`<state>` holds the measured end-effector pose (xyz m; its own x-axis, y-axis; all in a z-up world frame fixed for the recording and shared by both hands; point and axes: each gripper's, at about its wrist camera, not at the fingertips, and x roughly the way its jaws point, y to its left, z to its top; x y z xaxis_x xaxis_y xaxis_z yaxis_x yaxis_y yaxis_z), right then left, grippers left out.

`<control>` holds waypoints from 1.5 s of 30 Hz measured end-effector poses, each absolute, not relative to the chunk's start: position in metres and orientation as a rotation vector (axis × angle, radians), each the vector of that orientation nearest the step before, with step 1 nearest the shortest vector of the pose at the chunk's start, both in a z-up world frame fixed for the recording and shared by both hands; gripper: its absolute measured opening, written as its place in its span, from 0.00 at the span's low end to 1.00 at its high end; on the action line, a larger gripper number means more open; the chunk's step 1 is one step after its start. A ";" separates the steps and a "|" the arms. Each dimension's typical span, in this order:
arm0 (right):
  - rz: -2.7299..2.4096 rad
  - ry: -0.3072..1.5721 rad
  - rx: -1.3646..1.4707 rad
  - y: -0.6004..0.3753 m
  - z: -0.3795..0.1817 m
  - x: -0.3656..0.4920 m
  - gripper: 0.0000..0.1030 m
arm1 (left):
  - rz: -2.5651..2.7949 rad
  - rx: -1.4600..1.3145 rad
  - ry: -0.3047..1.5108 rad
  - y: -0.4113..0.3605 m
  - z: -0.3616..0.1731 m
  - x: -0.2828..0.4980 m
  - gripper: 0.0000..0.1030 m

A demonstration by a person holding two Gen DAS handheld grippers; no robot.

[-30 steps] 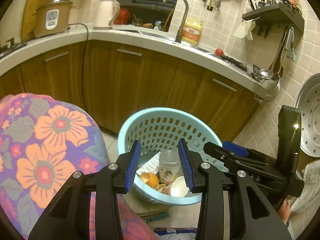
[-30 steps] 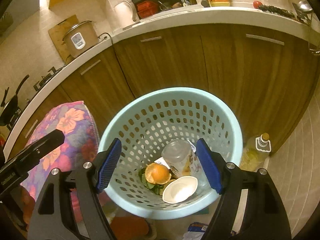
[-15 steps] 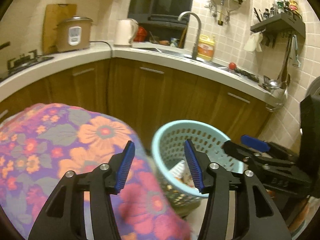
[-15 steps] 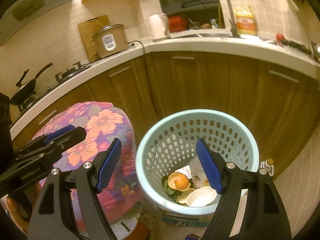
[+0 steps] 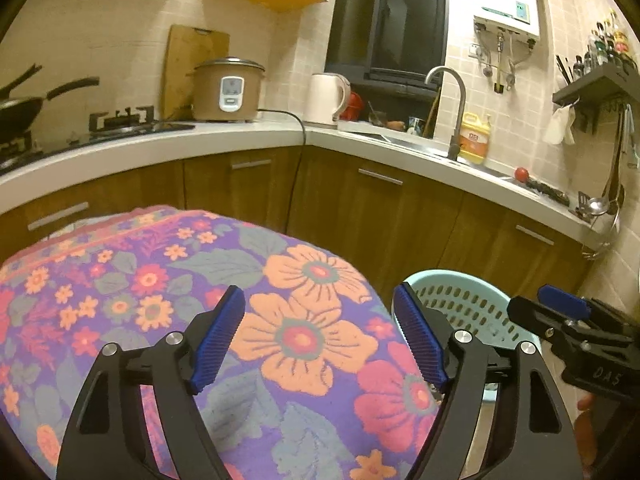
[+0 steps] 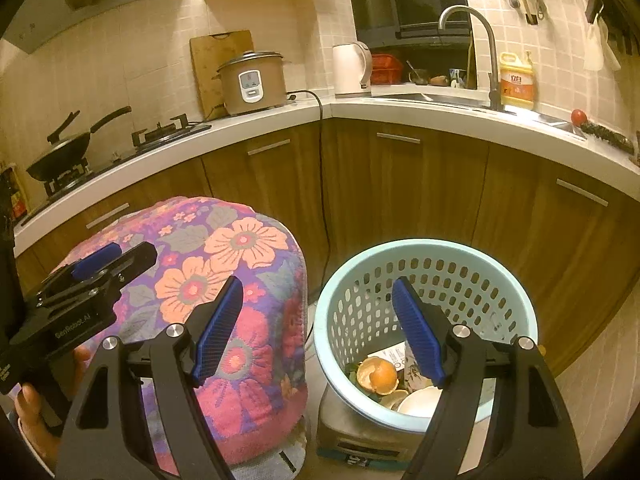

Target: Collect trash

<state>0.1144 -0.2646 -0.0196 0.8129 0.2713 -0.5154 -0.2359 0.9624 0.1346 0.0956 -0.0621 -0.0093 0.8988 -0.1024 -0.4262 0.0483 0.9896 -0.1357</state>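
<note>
A light blue perforated basket (image 6: 432, 256) stands on a box on the floor at the right; in the left wrist view only part of the basket (image 5: 464, 300) shows behind my fingers. Inside lie orange peel (image 6: 378, 374), a white bowl (image 6: 418, 402) and a printed wrapper (image 6: 394, 356). My right gripper (image 6: 318, 330) hangs open above the basket's near left rim, nothing between its blue pads. My left gripper (image 5: 320, 338) is over the flowered cloth (image 5: 200, 300), its jaws opening and empty. Each gripper appears in the other's view: left gripper (image 6: 96, 260), right gripper (image 5: 564, 304).
A tall object draped in the flowered cloth (image 6: 224, 280) stands left of the basket. Wooden cabinets (image 6: 400, 184) under a white counter (image 6: 440, 114) curve behind, carrying a rice cooker (image 6: 252, 82), kettle (image 6: 352, 70), sink tap (image 6: 468, 32) and yellow bottle (image 6: 516, 84). A wok (image 6: 60, 156) sits on the stove.
Both grippers have pulled back and tilted up from over the basket. The left one swung left over the flowered cloth and its jaws spread wider. The right jaws kept their width.
</note>
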 end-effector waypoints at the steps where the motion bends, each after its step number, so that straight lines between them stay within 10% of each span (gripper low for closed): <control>1: 0.267 0.559 0.061 -0.264 -0.020 0.114 0.71 | -0.077 -0.128 0.444 -0.060 -0.009 0.095 0.74; 45: 0.197 0.536 0.043 -0.251 -0.026 0.106 0.82 | -0.068 -0.149 0.404 -0.050 -0.007 0.088 0.93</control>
<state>0.1063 -0.2513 -0.0259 0.8412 0.1979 -0.5033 -0.1754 0.9802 0.0922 0.0881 -0.0497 -0.0074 0.9173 -0.0952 -0.3868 0.0361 0.9869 -0.1573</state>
